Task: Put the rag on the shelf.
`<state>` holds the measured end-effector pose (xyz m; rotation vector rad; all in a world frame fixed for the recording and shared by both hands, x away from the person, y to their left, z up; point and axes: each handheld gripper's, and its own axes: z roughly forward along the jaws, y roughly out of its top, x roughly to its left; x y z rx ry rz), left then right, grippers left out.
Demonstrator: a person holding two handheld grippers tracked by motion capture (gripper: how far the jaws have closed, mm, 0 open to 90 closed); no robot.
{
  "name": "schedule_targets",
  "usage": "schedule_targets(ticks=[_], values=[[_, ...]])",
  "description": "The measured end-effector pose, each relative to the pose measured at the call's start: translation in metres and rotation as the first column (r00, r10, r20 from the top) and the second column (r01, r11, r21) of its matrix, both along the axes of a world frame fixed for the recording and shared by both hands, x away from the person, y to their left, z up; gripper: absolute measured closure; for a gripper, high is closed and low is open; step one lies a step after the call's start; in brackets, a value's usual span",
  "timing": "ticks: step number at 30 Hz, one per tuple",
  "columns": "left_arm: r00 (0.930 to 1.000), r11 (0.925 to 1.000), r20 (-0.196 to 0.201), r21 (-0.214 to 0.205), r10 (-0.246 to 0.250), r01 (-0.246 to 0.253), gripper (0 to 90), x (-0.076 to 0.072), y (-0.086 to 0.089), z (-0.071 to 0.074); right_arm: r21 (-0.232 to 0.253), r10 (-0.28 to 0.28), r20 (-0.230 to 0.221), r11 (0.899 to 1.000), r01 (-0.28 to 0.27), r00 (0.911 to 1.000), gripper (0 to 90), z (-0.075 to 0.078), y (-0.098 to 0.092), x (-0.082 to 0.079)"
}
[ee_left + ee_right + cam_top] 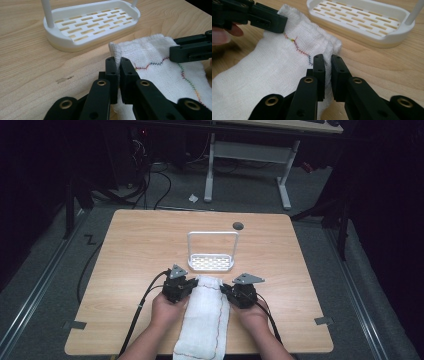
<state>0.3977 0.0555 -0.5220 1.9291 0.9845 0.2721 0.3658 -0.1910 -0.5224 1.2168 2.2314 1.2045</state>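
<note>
Cloth (205, 317), white and folded into a long strip with a wavy multicoloured stitch line along it, lies on the wooden table (125, 270) just on the person's side of a white slotted rack (211, 262). Its far end stops just short of the rack's base, and its near end reaches the table edge closest to the person.

The left gripper (189, 285) sits at the cloth's far left corner, well to the near-left of the rack. In the left gripper view its fingers (111, 75) are pressed together on a raised fold of the cloth edge, with the fabric pinched between them and standing up above their tips. The right gripper (226, 289) sits at the far right corner of the cloth, to the near-right of the rack. In the right gripper view its fingers (319, 72) are likewise nearly closed, with a thin bunch of cloth edge clamped in the narrow gap.

Both grippers lie low over the table with the cloth's width between them, each held by a hand (167, 309) coming from the near edge. The rack's tall loop handle (212, 234) stands upright beyond the cloth.
</note>
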Motion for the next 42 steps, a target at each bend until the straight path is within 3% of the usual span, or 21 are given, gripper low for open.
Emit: schedule_targets(ticks=[5,6,9,12,17,22,28,29,31,33,38,39,40,41,42], values=[[0.9997,0.9999,0.024,-0.016,-0.004,0.004,86.4,-0.003,0.001,0.004,0.013,0.007,0.039,1.0,-0.007,0.9992,83.5,0.006,0.0,-0.003],[0.9989,0.9991,0.045,-0.039,-0.013,0.015,86.4,-0.005,0.004,0.006,0.019,0.005,0.037,1.0,-0.005,0.9993,83.5,0.008,0.0,-0.004],[0.9987,0.998,0.051,-0.062,-0.007,0.01,86.4,-0.006,0.006,0.011,0.03,-0.004,0.058,1.0,0.002,0.9983,83.5,0.012,0.001,-0.004],[0.9965,0.9974,0.084,-0.072,-0.004,0.01,86.4,-0.009,0.007,0.018,0.031,-0.003,0.078,1.0,0.001,0.997,83.4,0.017,0.003,-0.005],[0.9962,0.9944,0.085,-0.105,0.018,-0.009,86.4,-0.008,0.011,0.025,0.045,0.0,0.093,0.999,-0.004,0.9957,83.4,0.024,0.002,-0.003],[0.9926,0.9905,0.12,-0.137,0.022,-0.006,86.4,-0.011,0.012,0.044,0.051,-0.008,0.126,0.999,0.002,0.9919,83.5,0.047,0.002,-0.002],[0.9878,0.9895,0.154,-0.144,0.026,-0.003,86.5,-0.013,0.009,0.067,0.043,-0.018,0.184,0.999,0.01,0.9828,83.4,0.069,0.003,-0.005],[0.9843,0.9889,0.174,-0.149,0.029,-0.003,86.4,-0.013,0.009,0.079,0.058,-0.029,0.209,0.998,0.017,0.9776,83.4,0.079,0.002,-0.006],[0.9823,0.9882,0.185,-0.153,0.029,0.0,86.4,-0.014,0.01,0.083,0.063,-0.029,0.212,0.998,0.015,0.9768,83.4,0.083,0.002,-0.007],[0.9742,0.9874,0.225,-0.158,0.024,0.013,86.4,-0.016,0.01,0.099,0.075,-0.036,0.248,0.997,0.018,0.9681,83.4,0.099,0.0,-0.008],[0.9614,0.9847,0.272,-0.174,0.038,0.01,86.3,-0.018,0.011,0.125,0.095,-0.041,0.302,0.995,0.013,0.9525,83.4,0.123,-0.001,-0.009],[0.9614,0.9847,0.272,-0.174,0.038,0.01,86.3,-0.018,0.011,0.125,0.095,-0.041,0.302,0.995,0.013,0.9525,83.4,0.123,-0.001,-0.009],[0.9552,0.9842,0.293,-0.177,0.042,0.012,86.3,-0.018,0.011,0.134,0.104,-0.043,0.328,0.994,0.009,0.9438,83.3,0.134,-0.002,-0.011],[0.9552,0.9842,0.293,-0.177,0.042,0.012,86.3,-0.018,0.011,0.134,0.104,-0.043,0.328,0.994,0.009,0.9438,83.3,0.134,-0.002,-0.011],[0.9498,0.9822,0.309,-0.188,0.047,0.012,86.3,-0.018,0.011,0.142,0.111,-0.044,0.348,0.994,0.005,0.9366,83.3,0.141,-0.002,-0.011]])
